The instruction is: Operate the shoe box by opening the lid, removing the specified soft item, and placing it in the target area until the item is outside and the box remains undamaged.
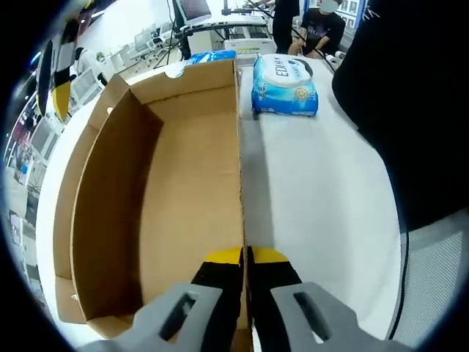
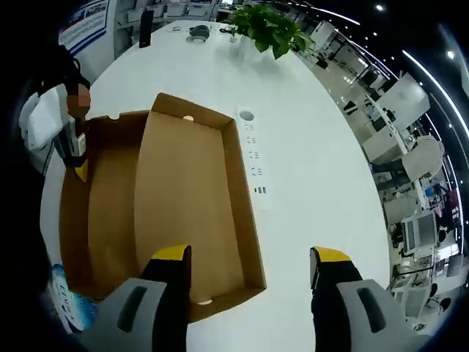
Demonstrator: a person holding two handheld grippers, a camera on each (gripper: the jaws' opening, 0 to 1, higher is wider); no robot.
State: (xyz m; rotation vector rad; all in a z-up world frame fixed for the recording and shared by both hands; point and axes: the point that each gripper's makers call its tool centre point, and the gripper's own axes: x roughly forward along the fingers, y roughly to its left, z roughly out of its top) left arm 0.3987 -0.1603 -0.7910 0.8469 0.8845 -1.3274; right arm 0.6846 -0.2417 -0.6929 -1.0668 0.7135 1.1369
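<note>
White table [image 1: 322, 198]: left tongs [image 1: 245, 258] pinching shoe box [image 1: 176, 191] wall; wipes pack [image 1: 284, 86] beyond; right tongs [image 2: 249, 268] spread.

Boxes: one open cardboard box [image 1: 183, 191] on the desk [image 1: 315, 205]
Packs: one blue soft pack [image 1: 286, 86] beside the box
Plants: one [image 2: 267, 29]
Power strips: one [image 2: 253, 161] beside the box

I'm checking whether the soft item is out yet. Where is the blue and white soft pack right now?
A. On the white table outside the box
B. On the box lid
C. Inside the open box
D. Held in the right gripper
A: the blue and white pack lies on the white table beside the open cardboard box, whose inside is bare.
</note>
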